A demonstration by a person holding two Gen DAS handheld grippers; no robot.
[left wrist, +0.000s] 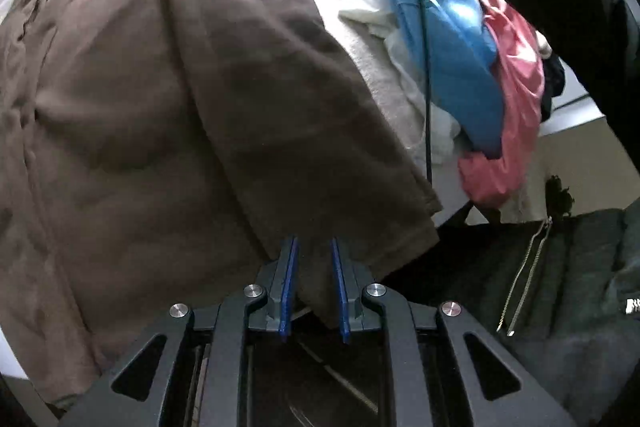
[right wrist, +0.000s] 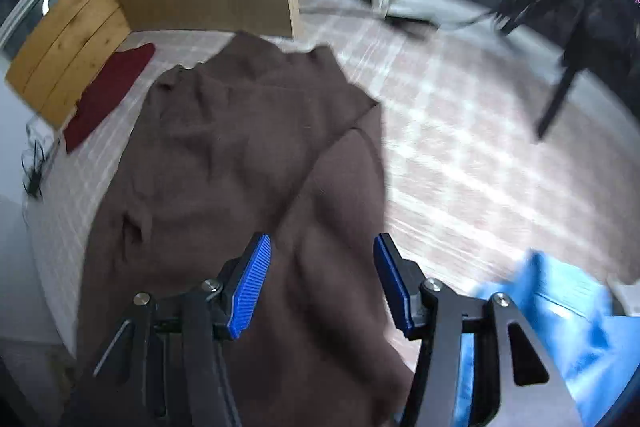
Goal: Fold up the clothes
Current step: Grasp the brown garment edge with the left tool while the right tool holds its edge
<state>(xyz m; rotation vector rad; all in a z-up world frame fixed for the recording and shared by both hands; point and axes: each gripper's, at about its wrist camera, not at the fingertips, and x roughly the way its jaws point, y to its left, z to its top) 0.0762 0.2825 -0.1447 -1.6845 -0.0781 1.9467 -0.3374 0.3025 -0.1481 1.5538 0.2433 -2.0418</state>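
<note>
Between the blue pads of the left claw [left wrist: 314, 259] a fold of the brown garment [left wrist: 168, 99] is pinched; the right claw [right wrist: 322, 259] hangs wide over the same soft matte cloth, spread on the checked bed [right wrist: 460, 155]. Folding seems barely begun: one flap laid over, and the blue [left wrist: 452, 39] and pink clothes [left wrist: 512, 99] heaped far right, untouched

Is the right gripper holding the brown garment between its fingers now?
No, the right gripper is wide open above the brown garment, and its blue fingertips pinch no cloth.
</note>
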